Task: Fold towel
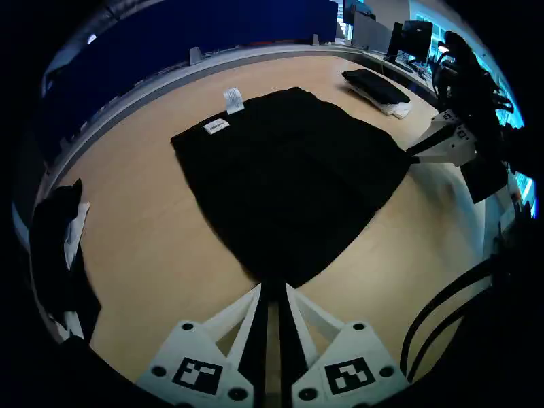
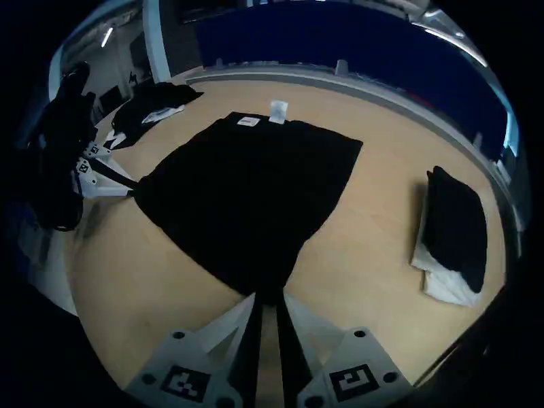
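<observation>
A black towel (image 1: 285, 177) lies spread flat on the wooden table (image 1: 149, 224), with two white tags (image 1: 233, 100) at its far edge. My left gripper (image 1: 272, 289) is shut on the towel's near corner. In the left gripper view, my right gripper (image 1: 413, 158) pinches the corner at the right, held by a gloved hand (image 1: 476, 88). In the right gripper view the towel (image 2: 251, 190) spreads away from my right gripper (image 2: 268, 297), which is shut on its near corner. My left gripper (image 2: 132, 190) grips the towel's left corner there.
A folded black and white towel stack (image 1: 377, 87) (image 2: 454, 231) rests on the table beside the spread towel. A loose heap of dark cloth (image 1: 58, 251) (image 2: 153, 102) lies on the other side. A blue partition (image 1: 204, 27) runs behind the table's far edge.
</observation>
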The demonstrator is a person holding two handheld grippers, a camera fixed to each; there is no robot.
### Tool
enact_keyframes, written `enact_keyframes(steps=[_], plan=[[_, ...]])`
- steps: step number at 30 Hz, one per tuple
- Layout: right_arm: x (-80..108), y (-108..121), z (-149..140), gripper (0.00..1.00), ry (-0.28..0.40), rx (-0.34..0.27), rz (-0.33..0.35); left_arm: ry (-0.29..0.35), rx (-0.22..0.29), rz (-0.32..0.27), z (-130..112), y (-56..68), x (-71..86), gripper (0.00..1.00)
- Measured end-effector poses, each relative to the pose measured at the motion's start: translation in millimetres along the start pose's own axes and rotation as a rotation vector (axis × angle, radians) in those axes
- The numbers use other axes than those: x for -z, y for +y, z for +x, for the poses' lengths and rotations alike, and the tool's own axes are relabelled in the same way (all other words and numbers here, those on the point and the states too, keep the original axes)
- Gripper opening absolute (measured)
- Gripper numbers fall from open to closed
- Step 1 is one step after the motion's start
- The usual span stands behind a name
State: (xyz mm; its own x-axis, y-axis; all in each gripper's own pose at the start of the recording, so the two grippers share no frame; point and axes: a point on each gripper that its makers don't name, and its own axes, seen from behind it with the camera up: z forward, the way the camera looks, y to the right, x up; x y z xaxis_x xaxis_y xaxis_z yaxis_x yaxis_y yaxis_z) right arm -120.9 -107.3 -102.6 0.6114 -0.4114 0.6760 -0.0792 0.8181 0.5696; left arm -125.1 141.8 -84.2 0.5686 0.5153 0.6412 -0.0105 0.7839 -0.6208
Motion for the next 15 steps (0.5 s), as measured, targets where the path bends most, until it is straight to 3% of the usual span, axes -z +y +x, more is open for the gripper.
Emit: enact_keyframes(steps=[15], plan=[[7.7,-2,11,0.14,0.016,0.003,0.013,0.022,0.013,-0.009,10,0.6,5.4,0.09]])
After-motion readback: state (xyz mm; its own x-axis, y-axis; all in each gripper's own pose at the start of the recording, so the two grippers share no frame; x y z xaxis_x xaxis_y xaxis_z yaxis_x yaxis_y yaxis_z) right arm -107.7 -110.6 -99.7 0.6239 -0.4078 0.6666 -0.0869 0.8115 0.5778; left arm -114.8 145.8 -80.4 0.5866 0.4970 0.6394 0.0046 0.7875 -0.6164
